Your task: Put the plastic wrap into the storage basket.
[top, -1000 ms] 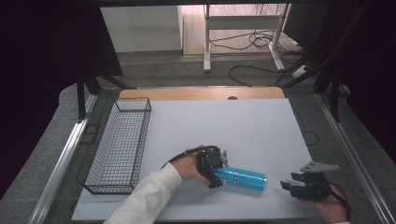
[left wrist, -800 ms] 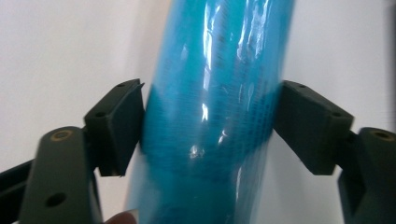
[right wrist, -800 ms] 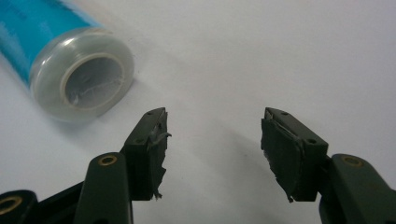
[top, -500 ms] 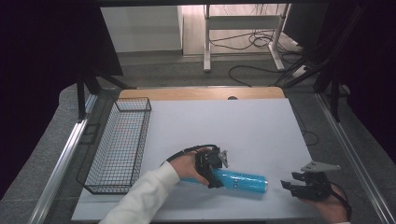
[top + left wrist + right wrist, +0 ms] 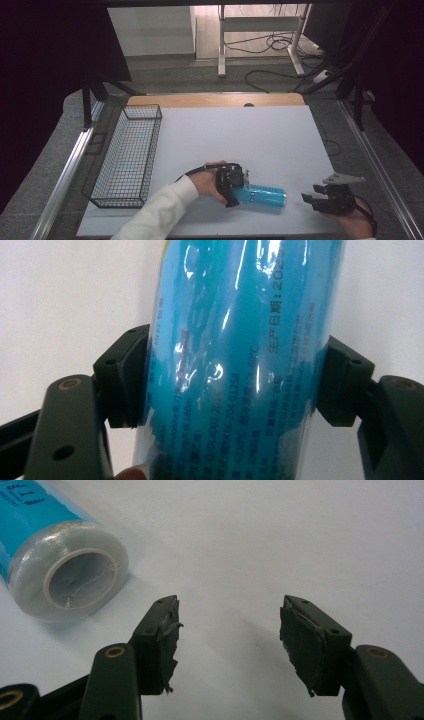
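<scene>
the left gripper (image 5: 235, 189) is clamped on one end of the blue roll (image 5: 260, 196), a pad pressed to each side of it in the left gripper view; its jaws have just been closing on the roll (image 5: 235, 365). the roll lies on its side on the white table (image 5: 240, 135), stretching from the left gripper toward the right gripper (image 5: 320, 196). the right gripper (image 5: 227, 630) is released, nothing between its jaws, with the roll's open end (image 5: 75, 580) just beyond its left jaw, apart from it. the wire basket (image 5: 127, 157) sits well off to the left gripper's left.
</scene>
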Tool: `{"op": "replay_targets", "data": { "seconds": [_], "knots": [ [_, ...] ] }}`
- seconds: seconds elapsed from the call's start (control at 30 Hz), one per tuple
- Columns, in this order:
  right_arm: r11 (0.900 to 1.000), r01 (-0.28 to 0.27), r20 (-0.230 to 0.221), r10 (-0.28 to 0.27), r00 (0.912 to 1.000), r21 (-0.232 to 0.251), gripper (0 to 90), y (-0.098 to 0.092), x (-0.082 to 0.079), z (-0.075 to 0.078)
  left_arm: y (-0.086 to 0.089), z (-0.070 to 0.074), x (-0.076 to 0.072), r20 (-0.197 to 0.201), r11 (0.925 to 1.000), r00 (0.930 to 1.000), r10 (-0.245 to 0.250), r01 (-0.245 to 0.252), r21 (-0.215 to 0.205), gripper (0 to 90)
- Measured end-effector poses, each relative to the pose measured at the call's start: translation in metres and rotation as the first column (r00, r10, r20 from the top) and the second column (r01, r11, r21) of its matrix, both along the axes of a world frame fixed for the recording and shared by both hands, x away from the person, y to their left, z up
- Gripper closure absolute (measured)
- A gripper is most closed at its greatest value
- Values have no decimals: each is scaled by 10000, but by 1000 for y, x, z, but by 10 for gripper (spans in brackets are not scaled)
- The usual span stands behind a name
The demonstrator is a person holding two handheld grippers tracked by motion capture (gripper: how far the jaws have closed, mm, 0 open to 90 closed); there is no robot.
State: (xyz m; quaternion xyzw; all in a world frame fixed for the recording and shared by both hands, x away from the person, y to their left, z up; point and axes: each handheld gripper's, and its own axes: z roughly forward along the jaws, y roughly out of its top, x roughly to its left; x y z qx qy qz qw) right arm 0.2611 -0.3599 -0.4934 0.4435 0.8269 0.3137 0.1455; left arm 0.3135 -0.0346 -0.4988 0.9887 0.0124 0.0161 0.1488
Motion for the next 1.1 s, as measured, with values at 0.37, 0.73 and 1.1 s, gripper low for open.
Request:
{"op": "replay_targets", "data": {
  "seconds": [0.37, 0.73, 1.1],
  "knots": [
    [9999, 124, 136, -125, 9998, 64, 408, -2, 0, 2, 8, 4, 7, -475, 9963, 9959, 774, -791, -336, 297],
    [9998, 201, 164, -202, 9997, 70, 409, -2, 0, 2, 36, 35, 10, -435, 9686, 9725, 2288, -2319, -893, 303],
    [9995, 282, 284, -285, 9992, 131, 409, -2, 1, 3, 77, 56, 16, -348, 9140, 9234, 3822, -3833, -1330, 305]
  ]
}}
